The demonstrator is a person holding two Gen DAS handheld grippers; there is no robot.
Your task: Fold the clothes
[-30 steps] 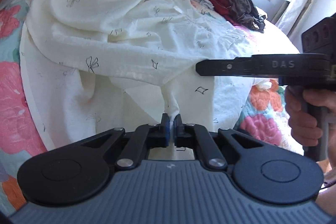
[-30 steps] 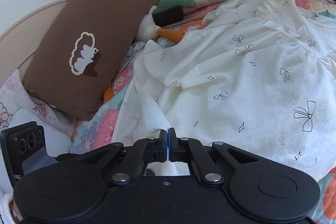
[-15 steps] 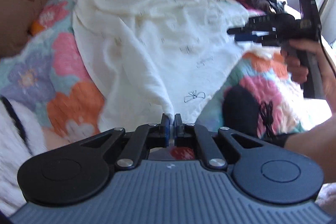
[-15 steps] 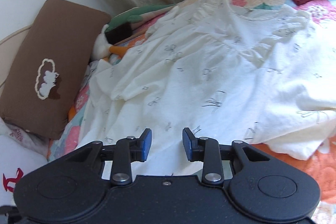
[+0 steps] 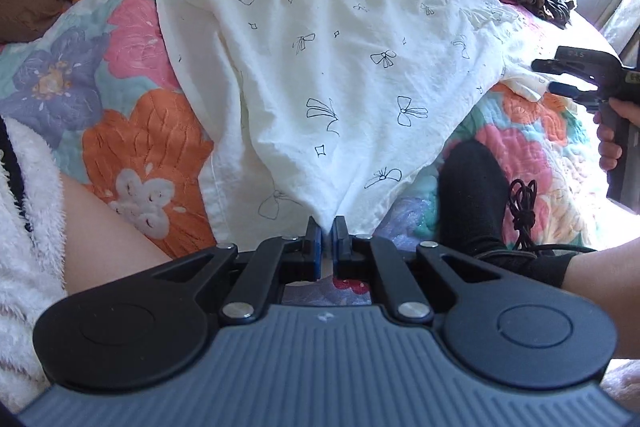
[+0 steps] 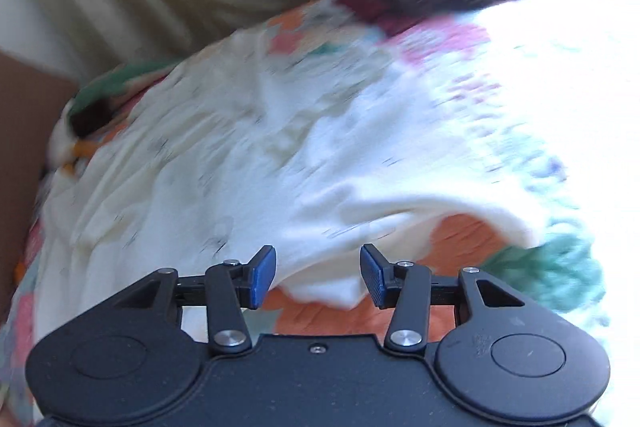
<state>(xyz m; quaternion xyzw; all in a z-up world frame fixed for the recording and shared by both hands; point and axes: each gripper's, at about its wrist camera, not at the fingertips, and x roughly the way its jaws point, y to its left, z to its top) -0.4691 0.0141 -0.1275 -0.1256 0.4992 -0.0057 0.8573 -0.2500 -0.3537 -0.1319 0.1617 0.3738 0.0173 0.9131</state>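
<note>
Pinching hem of thin white bow-printed cotton dress (image 5: 320, 59) in closed left tongs (image 5: 327, 241); spread ahead on floral quilt (image 5: 132, 131). Right tongs (image 6: 318, 273) wide open, empty, nearing soft loose edge. Light, limp, creasing easily.

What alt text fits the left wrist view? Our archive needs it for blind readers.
The left gripper pinches the near edge of a white dress with bow prints, spread over a flowered quilt. At right, a hand holds the right gripper, open, beside the dress; a black sock lies nearby.
</note>
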